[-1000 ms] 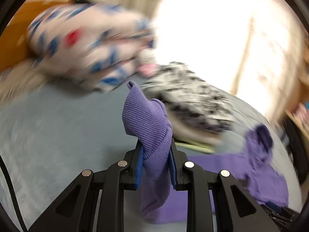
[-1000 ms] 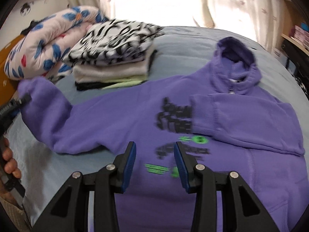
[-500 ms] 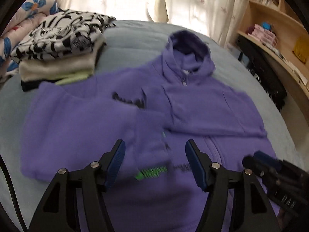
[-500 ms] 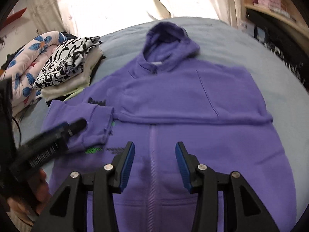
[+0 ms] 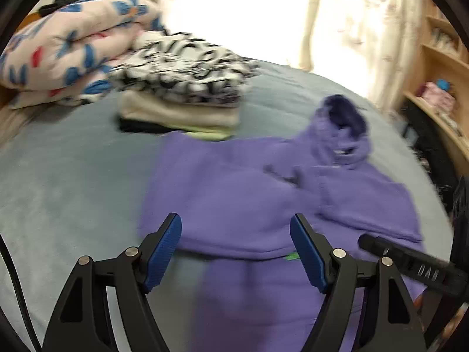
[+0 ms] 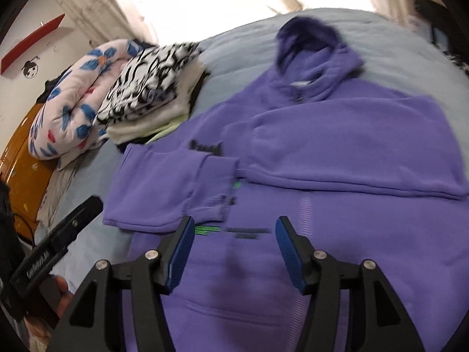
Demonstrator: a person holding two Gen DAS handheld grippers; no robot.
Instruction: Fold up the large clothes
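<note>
Left gripper (image 5: 236, 249): jaws spread wide, holding nothing; poised over the lower left part of the hoodie. Its body also shows at the left edge of the right wrist view.
Right gripper (image 6: 234, 252): jaws wide apart, empty; above the hoodie's front near the printed lettering.
Bed (image 5: 73, 176): grey-blue cover, carrying everything listed below.
Purple hoodie (image 6: 337, 152): lies flat, front up, on the bed cover, hood pointing toward the window; both sleeves are folded across the chest, cuffs near the centre.
Floral quilt (image 5: 67, 47): pink with blue flowers, rolled up at the far left of the bed, touching the stack.
Stack of folded clothes (image 5: 181, 94): black-and-white patterned piece on top, cream, pale green and dark layers beneath; just beside the hoodie's left shoulder.
Hood (image 6: 310, 47): dark lining showing, opening upward.
Green print (image 6: 208, 230): small bright lettering on the hoodie front, just beyond the right gripper's left pad; too blurred to read.
</note>
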